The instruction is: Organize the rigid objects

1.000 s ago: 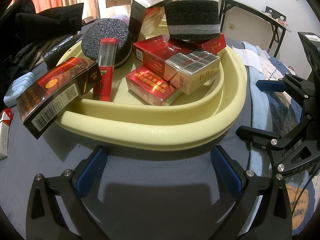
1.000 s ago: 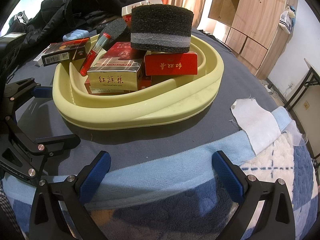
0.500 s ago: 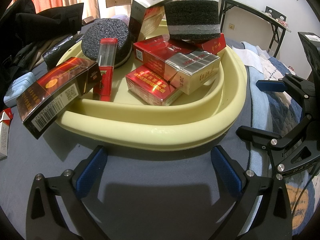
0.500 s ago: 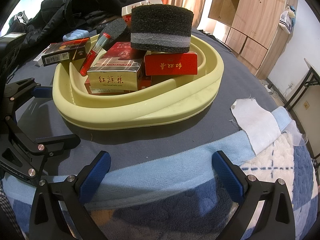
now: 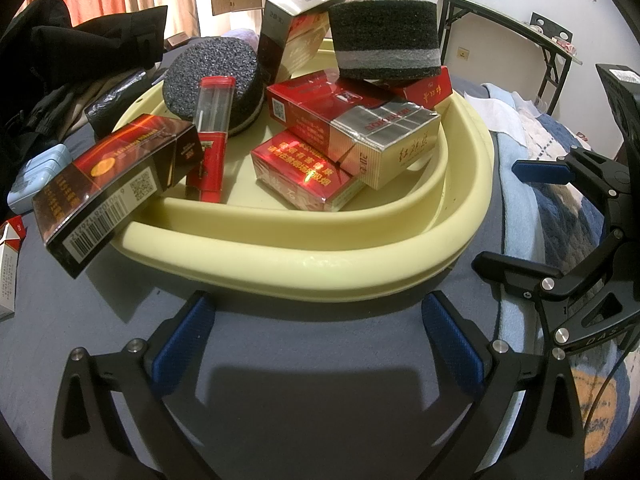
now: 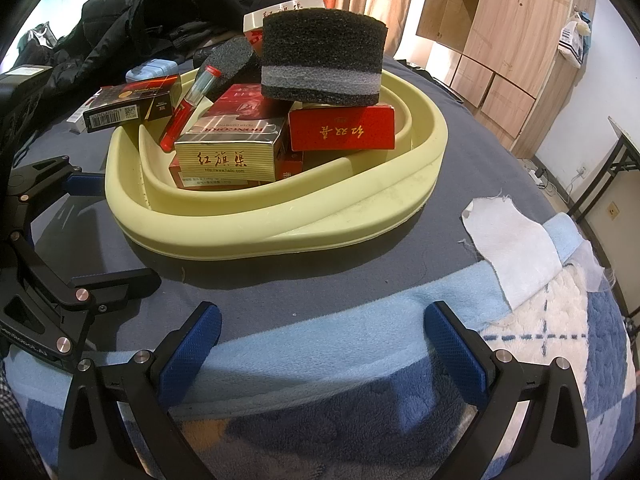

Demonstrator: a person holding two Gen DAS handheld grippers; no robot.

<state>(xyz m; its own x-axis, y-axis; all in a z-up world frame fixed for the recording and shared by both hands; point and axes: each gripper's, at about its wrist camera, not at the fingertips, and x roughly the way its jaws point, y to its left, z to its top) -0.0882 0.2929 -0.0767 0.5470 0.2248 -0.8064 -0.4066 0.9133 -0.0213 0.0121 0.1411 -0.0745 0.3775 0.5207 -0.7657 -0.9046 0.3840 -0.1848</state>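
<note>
A pale yellow basin (image 5: 304, 256) (image 6: 280, 236) sits on a grey-blue bedcover, piled with several red and gold cigarette boxes (image 5: 360, 136) (image 6: 228, 160), a red-capped tube (image 5: 212, 128), a round dark sponge (image 5: 212, 76) and a black-and-grey foam block (image 5: 386, 40) (image 6: 322, 60) on top. A dark red box (image 5: 112, 184) leans over the basin's left rim. My left gripper (image 5: 316, 324) is open just short of the basin's near rim, holding nothing. My right gripper (image 6: 320, 332) is open over the blue blanket, apart from the basin, and holds nothing.
A white cloth scrap (image 6: 516, 244) lies right of the basin. Black clothing (image 5: 60, 72) is heaped at the far left. A pale blue case (image 5: 34, 176) and a white-red box (image 5: 8, 264) lie left of the basin. Wooden cabinets (image 6: 500, 40) and a folding table (image 5: 512, 28) stand behind.
</note>
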